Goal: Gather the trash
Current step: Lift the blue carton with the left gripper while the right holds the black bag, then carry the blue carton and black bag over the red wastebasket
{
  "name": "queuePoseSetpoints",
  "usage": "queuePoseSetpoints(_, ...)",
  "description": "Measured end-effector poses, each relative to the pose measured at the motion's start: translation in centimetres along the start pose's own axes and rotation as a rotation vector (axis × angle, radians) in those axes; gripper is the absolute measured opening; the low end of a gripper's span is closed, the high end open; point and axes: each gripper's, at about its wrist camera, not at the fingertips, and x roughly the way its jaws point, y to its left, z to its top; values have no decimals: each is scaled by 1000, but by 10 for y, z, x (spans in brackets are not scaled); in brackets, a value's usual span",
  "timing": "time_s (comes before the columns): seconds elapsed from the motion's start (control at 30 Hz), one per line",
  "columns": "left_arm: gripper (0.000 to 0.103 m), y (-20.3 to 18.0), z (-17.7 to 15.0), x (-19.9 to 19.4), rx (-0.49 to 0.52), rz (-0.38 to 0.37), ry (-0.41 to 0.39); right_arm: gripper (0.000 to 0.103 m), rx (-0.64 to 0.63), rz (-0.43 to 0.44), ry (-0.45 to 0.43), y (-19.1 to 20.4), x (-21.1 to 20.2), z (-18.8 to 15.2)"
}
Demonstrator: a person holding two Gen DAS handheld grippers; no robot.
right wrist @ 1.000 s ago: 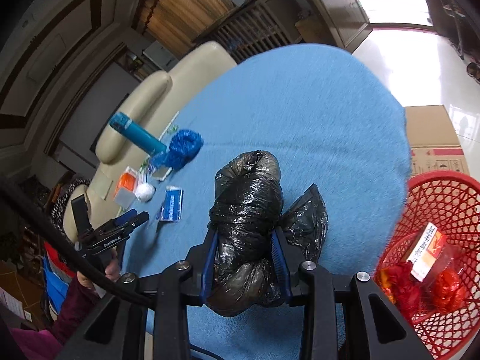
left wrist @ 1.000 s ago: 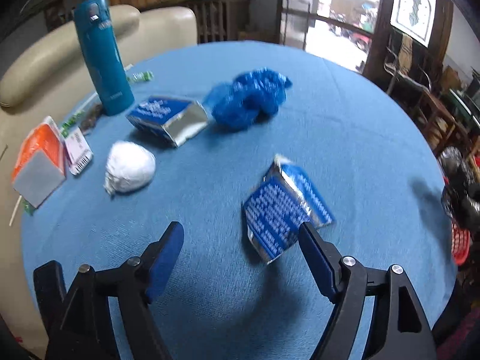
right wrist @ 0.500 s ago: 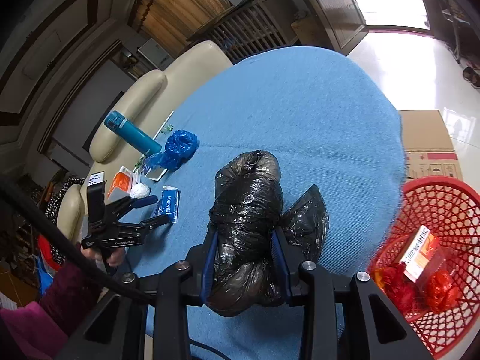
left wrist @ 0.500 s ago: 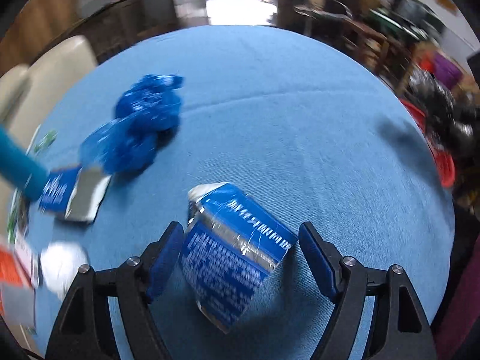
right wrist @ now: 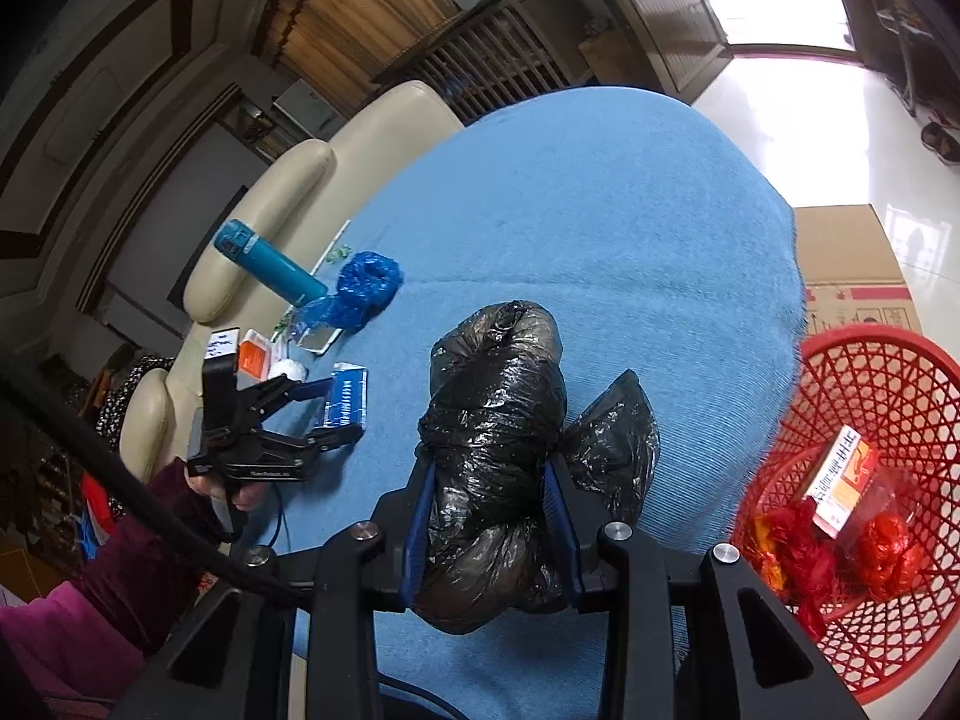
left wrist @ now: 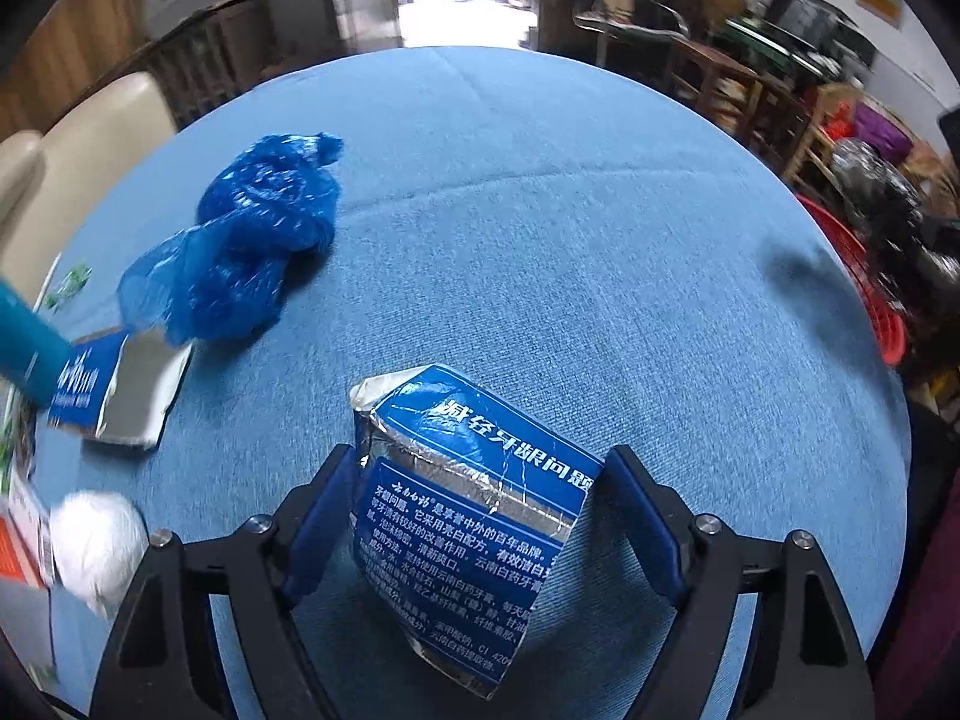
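A crushed blue toothpaste box [left wrist: 474,516] lies on the blue tablecloth between the fingers of my left gripper [left wrist: 480,516]. The jaws are open around it, the left finger close to the box and the right finger a little apart. My right gripper [right wrist: 492,516] is shut on a knotted black plastic bag [right wrist: 498,420] and holds it above the table edge. The left gripper also shows in the right wrist view [right wrist: 324,414], around the blue box [right wrist: 345,399]. A red mesh basket [right wrist: 900,396] with red trash stands on the floor at the right.
A crumpled blue plastic bag [left wrist: 252,240], a second flattened blue box [left wrist: 114,384], a white paper ball [left wrist: 96,540], a teal bottle [right wrist: 267,261] and an orange packet [right wrist: 255,357] lie at the table's left. A cardboard box [right wrist: 852,264] stands beyond the basket.
My left gripper has swung right and moved forward, so the blue box now sits between its fingers, and the jaws have narrowed. The right gripper still holds the black bag in place.
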Motion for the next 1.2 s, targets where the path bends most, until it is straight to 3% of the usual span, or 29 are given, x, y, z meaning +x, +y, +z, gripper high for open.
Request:
queuePoseSetpoints(0.27, 74, -39, -9, -25, -131, 74, -88, 37, -31, 13, -28, 3, -11, -5)
queuePoseSetpoints(0.57, 74, -87, -9, -50, -193, 49, -158, 37, -28, 3, -99, -14, -41, -10)
queuePoseSetpoints(0.9, 74, -188, 72, -82, -116, -12, -267, 37, 91, -76, -271, -78, -108, 0)
queuePoseSetpoints(1.2, 74, -266, 117, -108, -103, 90, -302, 37, 147, -95, -421, -111, -171, 1)
